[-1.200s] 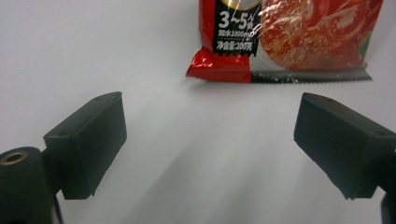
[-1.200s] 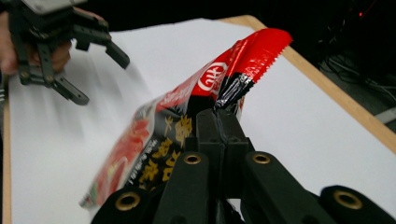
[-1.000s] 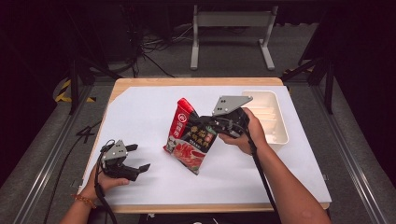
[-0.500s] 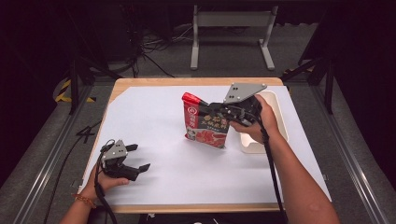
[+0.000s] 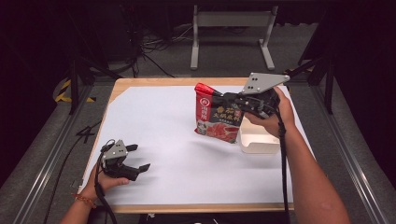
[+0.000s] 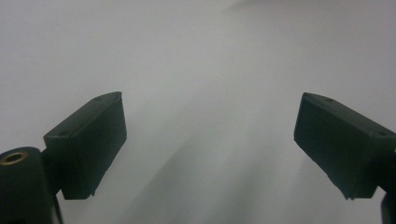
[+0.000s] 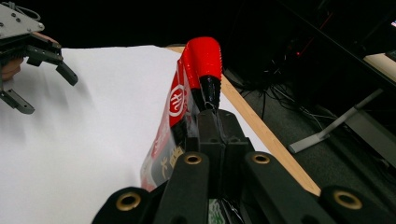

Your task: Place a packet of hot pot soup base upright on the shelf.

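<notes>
Red snack pouch (image 5: 217,116) pinched at its edge by the right gripper (image 5: 236,105), dangling above the table (image 5: 159,121) beside the white tray (image 5: 257,140). Looks light, floppy, slick foil (so best grabbed on the flat seam, not the belly). Left gripper (image 5: 135,158) spread wide with 0 in it, low near the front-left corner.

Left gripper (image 5: 135,157) rests low at lower left — jaws spread wide. Right gripper (image 5: 231,103) is raised at upper right, jaws clamped together — forearm stretching up from the bottom edge.
</notes>
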Tool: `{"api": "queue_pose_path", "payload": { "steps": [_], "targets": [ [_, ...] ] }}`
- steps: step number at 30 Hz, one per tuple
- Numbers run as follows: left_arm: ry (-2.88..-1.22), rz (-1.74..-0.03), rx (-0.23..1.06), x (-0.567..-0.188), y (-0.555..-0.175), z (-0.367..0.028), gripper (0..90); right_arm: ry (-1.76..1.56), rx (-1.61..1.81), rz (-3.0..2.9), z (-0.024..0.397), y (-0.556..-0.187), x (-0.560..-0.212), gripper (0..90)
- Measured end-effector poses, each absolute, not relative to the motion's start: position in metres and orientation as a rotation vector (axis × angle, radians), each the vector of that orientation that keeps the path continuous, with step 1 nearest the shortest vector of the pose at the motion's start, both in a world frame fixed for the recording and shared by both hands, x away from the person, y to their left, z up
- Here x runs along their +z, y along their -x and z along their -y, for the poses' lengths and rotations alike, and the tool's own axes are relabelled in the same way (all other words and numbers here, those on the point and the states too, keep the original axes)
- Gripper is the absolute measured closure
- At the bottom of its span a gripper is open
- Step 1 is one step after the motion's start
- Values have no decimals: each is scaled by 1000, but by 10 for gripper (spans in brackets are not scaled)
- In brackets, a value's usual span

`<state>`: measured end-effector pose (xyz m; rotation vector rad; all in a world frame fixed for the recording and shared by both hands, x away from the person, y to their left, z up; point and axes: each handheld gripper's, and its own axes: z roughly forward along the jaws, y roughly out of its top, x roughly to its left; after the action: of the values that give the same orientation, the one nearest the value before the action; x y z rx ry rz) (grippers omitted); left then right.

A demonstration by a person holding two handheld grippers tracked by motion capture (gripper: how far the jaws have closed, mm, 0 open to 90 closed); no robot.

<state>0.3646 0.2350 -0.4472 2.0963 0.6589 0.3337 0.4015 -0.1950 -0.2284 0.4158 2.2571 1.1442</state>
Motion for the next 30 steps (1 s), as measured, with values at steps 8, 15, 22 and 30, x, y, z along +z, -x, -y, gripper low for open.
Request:
{"api": "queue_pose_path", "payload": {
  "steps": [8,15,22,30],
  "targets": [
    [-2094,-662,324,-448,-365,-235,103,-458,1160,-2189,214,-401,-221,900],
    [-2095,-657,324,-448,-365,-235,103,-486,1177,-2142,234,-399,-212,900],
    [-2096,-657,319,-448,-366,-235,103,-536,1126,-2123,258,-396,-212,900],
    [-2096,-655,314,-448,-365,-233,99,-590,1095,-2109,283,-393,-221,900]
  ]
}}
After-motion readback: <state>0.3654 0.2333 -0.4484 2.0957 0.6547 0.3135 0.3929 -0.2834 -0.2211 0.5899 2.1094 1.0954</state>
